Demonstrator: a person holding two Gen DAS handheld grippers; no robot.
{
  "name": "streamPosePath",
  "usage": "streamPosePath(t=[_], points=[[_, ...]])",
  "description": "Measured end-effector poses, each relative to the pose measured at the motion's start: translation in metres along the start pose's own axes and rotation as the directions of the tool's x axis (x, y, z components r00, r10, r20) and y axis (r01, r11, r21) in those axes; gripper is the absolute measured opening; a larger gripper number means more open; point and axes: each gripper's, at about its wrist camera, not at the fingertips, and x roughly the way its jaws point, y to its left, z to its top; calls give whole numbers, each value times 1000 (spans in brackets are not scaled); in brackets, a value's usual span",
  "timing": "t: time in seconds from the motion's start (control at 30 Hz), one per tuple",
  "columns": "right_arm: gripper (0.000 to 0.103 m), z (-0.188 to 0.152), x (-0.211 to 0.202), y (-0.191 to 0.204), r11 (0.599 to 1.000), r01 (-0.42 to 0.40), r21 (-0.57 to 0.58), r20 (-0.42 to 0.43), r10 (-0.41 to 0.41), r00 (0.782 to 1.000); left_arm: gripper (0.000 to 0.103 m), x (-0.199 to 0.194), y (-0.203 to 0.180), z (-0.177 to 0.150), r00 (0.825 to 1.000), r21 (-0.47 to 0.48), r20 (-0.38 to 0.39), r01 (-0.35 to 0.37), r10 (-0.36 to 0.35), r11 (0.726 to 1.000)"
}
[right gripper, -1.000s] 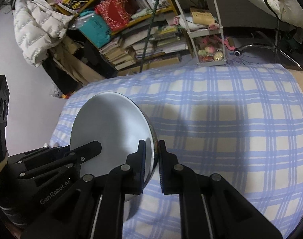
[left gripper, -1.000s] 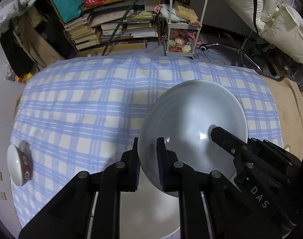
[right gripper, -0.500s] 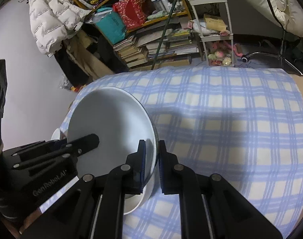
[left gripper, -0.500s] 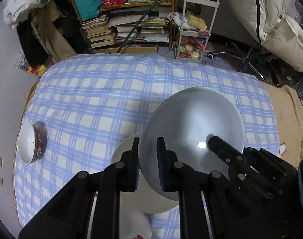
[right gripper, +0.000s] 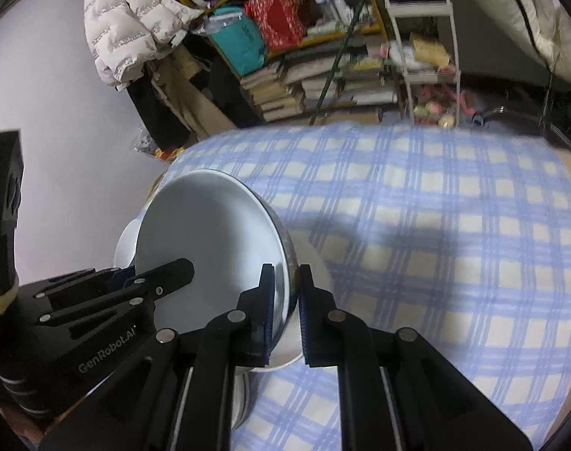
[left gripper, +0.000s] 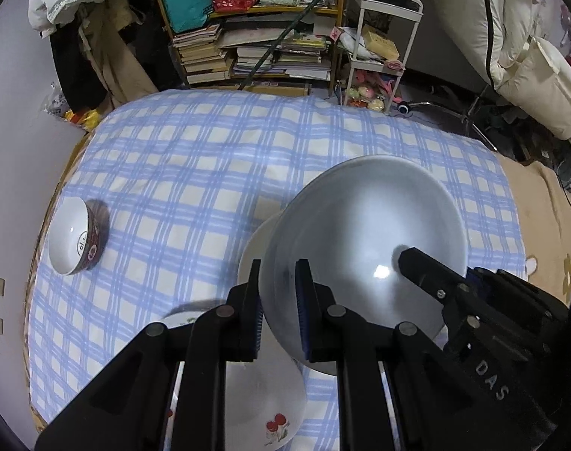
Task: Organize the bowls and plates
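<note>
Bowl [left gripper: 368, 240], big, glazed, slick and breakable, held tilted above white plate [left gripper: 262, 387] near bed's front edge, left gripper [left gripper: 279, 300] and right gripper [right gripper: 285, 300] both pinching opposite rims, which I judge safest.

A bed or table covered by a blue-and-cream checked cloth [left gripper: 195, 173] carried the dishes. Taking the small white bowl with a dark red patterned outside [left gripper: 76, 236] as landmark, it stood on the cloth near the cloth's left edge in the left wrist view. Well to its right lay a plain white plate [left gripper: 253, 251], partly hidden. Nearer the camera than the bowl, lower and to its right, lay a white plate with a red cherry motif [left gripper: 270, 409]. A tan blanket [left gripper: 541, 225] covered the far right end.
</note>
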Motion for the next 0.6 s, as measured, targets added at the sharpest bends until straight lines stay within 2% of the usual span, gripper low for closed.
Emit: streamPosePath(t=[0.1, 0.27, 0.6], points=[[13, -5, 9, 0, 1000, -8, 2, -40, 8, 999, 14, 3, 2, -5, 1000, 13, -8, -20, 20, 1000], [13, -12, 26, 7, 1000, 9, -8, -86, -10, 996, 15, 10, 12, -7, 1000, -25, -22, -16, 15, 1000], [13, -12, 42, 7, 997, 70, -39, -97, -73, 993, 15, 42, 18, -8, 997, -53, -71, -3, -1, 999]])
